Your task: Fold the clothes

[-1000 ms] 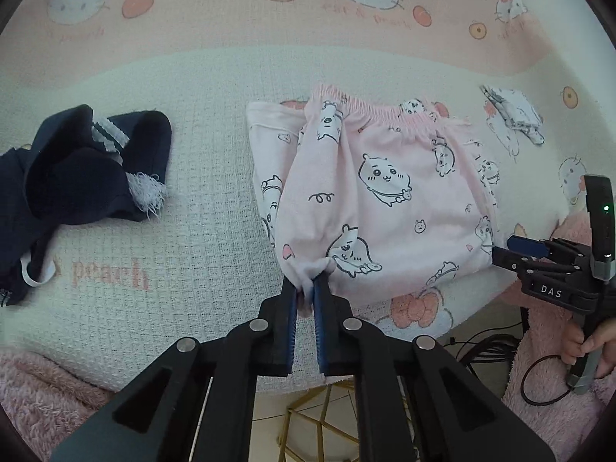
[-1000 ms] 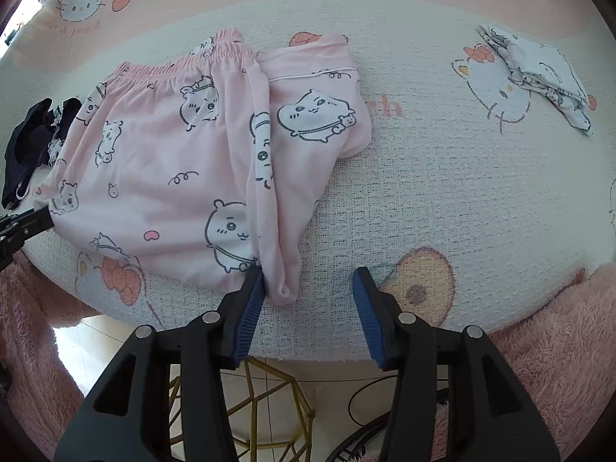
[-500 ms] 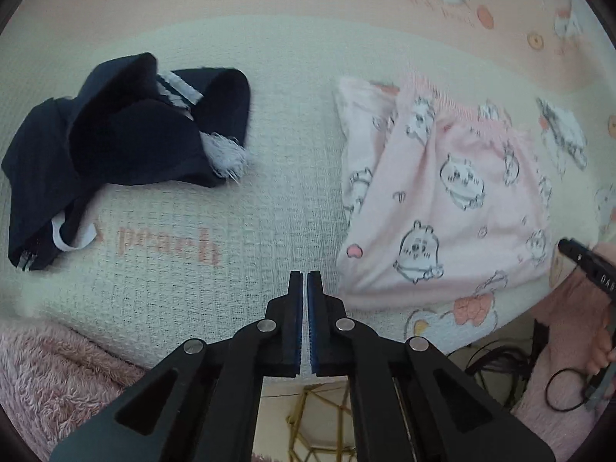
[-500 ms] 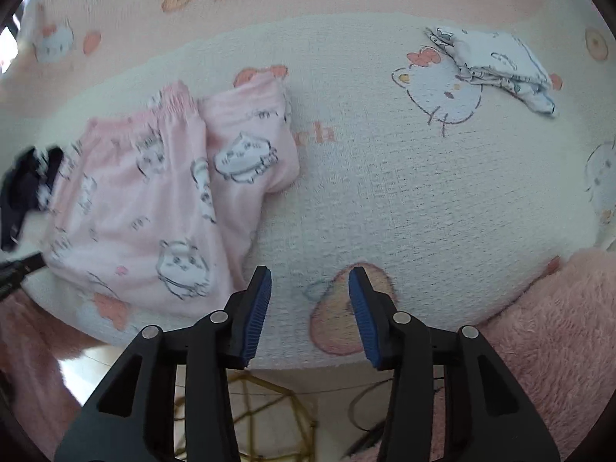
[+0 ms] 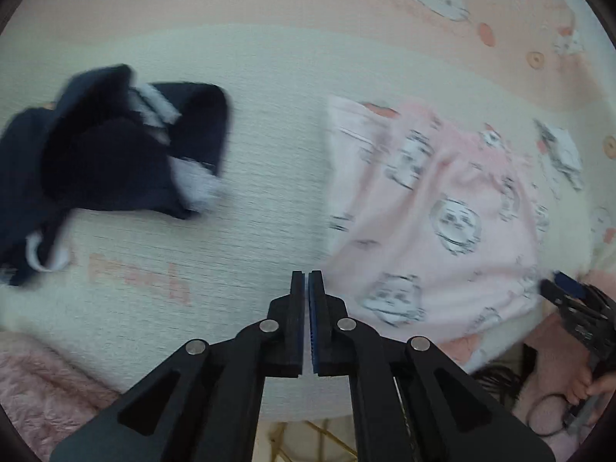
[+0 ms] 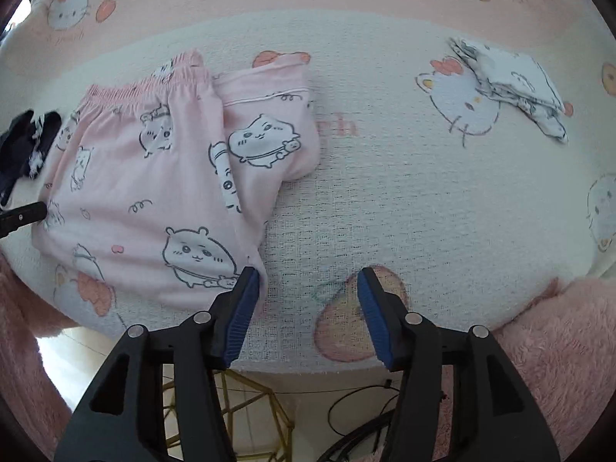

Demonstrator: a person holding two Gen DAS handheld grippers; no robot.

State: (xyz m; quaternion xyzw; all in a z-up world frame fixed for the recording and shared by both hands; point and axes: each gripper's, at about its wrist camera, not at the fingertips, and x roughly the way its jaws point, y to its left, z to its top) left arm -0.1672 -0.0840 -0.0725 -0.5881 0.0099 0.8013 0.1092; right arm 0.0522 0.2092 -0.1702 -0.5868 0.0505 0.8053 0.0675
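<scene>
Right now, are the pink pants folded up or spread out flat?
Folded. The pink pants lie doubled over on the blanket, one leg tucked across under the waistband, in a compact bundle, not laid out full length.

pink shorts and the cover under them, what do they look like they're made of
Pink shorts: soft, matte knit, likely cotton jersey; they drape limply, with a gathered elastic waistband and printed cartoon animals. Cover: cream woven fabric with a raised waffle-like grid, matte, printed with cats and peaches; probably cotton, though that is uncertain.
</scene>
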